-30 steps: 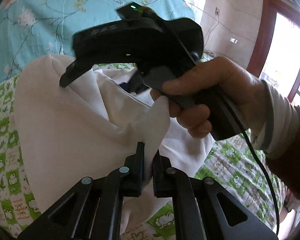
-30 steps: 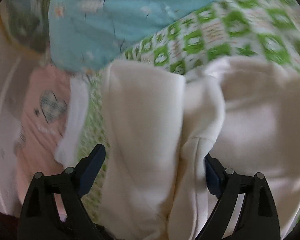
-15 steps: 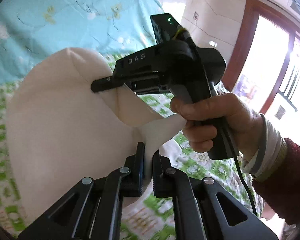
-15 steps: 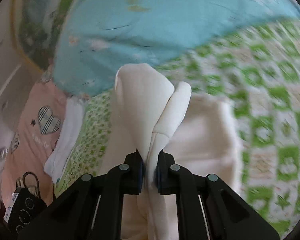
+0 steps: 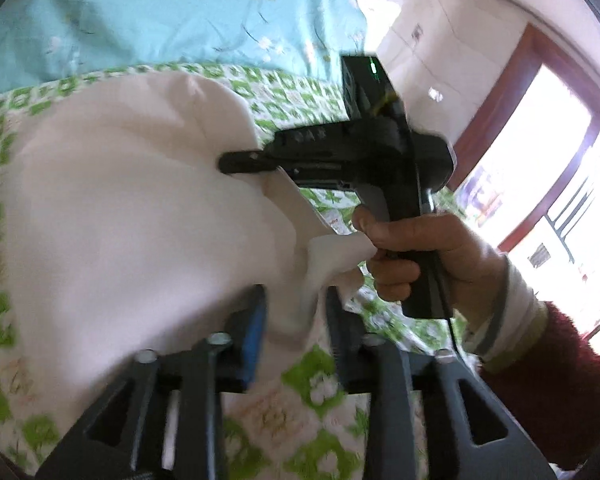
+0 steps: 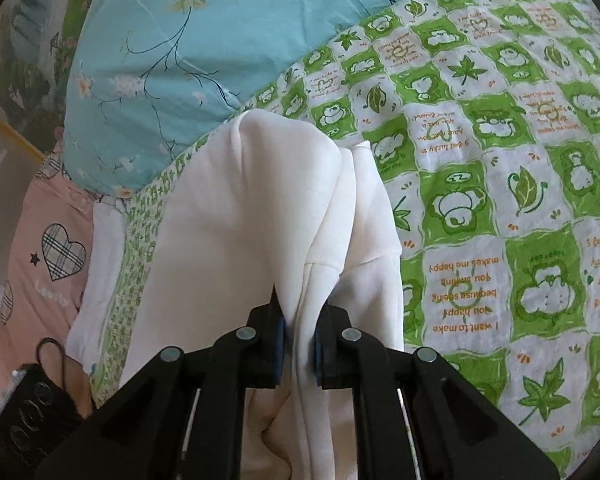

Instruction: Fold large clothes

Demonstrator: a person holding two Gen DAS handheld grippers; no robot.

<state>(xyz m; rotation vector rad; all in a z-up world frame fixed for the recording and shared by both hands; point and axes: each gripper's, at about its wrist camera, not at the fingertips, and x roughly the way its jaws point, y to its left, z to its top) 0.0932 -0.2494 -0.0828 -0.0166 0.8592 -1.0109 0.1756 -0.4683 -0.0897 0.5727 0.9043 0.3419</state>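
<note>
A large white garment lies bunched on the bed, with one fold raised. My left gripper has its jaws opening; a corner of the white cloth hangs loose between them, and the pads stand off it. My right gripper is shut on a thick fold of the garment, which runs away from the jaws towards the pillow end. In the left wrist view the right gripper shows side-on, held by a person's hand, its tips pinching the cloth.
A green-and-white checked sheet covers the bed. A light blue floral quilt lies at the far end. A pink cloth with a plaid heart and a black bag sit at the left. A bright window with a brown frame is on the right.
My left gripper's jaws have parted and let go of the cloth corner they pinched. The right gripper went from wide open to shut on the fold and carried it sideways.
</note>
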